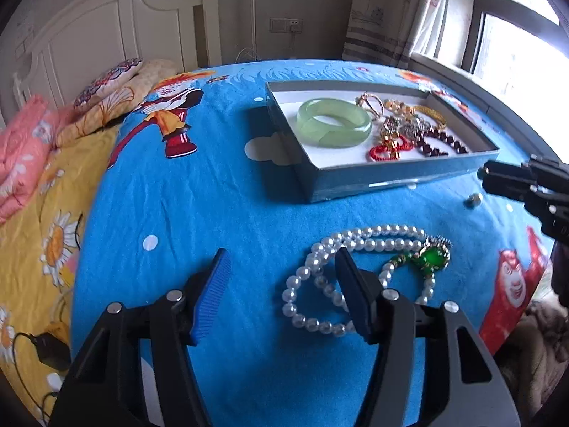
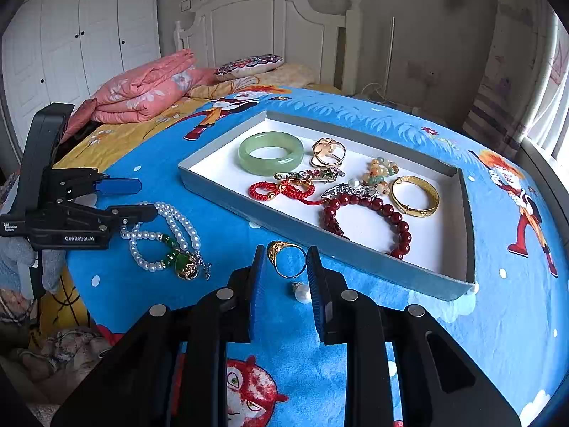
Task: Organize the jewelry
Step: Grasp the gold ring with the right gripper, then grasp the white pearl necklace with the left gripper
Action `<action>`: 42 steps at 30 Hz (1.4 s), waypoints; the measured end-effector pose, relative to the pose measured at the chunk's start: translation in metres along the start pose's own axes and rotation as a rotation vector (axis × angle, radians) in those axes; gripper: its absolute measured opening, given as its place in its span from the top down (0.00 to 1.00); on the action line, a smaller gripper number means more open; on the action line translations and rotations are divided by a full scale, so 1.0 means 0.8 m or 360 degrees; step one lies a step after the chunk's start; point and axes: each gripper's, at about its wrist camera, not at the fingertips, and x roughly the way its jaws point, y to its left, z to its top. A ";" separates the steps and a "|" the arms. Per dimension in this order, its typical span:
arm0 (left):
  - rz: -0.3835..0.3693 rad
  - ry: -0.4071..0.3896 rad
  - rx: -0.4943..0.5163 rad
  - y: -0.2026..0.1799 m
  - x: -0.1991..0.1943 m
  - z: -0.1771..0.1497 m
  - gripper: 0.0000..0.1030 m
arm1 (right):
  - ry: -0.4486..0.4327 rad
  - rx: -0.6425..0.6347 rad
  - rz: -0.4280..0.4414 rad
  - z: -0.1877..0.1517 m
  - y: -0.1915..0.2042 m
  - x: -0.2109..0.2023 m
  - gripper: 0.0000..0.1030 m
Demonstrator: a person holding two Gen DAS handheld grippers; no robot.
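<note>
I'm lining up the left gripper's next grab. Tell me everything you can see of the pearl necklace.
The pearl necklace is a strand of round white glossy beads with a gold-framed green pendant and a few green beads beside it. It lies loosely looped on the blue bedsheet, outside the tray. The left gripper is open, with one finger over the loops; contact is unclear.
</note>
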 end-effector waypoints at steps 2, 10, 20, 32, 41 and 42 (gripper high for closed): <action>-0.0004 -0.0004 0.0058 -0.006 -0.003 -0.003 0.47 | 0.0001 0.0013 -0.0001 0.000 -0.003 0.000 0.77; -0.0022 -0.0096 0.0215 -0.031 -0.014 -0.014 0.93 | -0.0033 0.0019 0.0001 0.000 -0.004 -0.006 0.77; 0.0035 -0.0302 0.0242 -0.041 -0.073 0.014 0.93 | -0.0126 0.0052 0.0010 0.003 -0.011 -0.022 0.77; 0.0115 -0.0358 0.0385 -0.076 -0.103 0.042 0.93 | -0.0251 0.0083 0.0015 0.008 -0.021 -0.054 0.77; 0.0151 -0.0423 0.0478 -0.101 -0.124 0.059 0.93 | -0.0314 0.0106 0.0025 0.010 -0.028 -0.070 0.77; 0.0154 -0.0428 0.0488 -0.104 -0.125 0.060 0.93 | -0.0316 0.0108 0.0027 0.010 -0.029 -0.070 0.77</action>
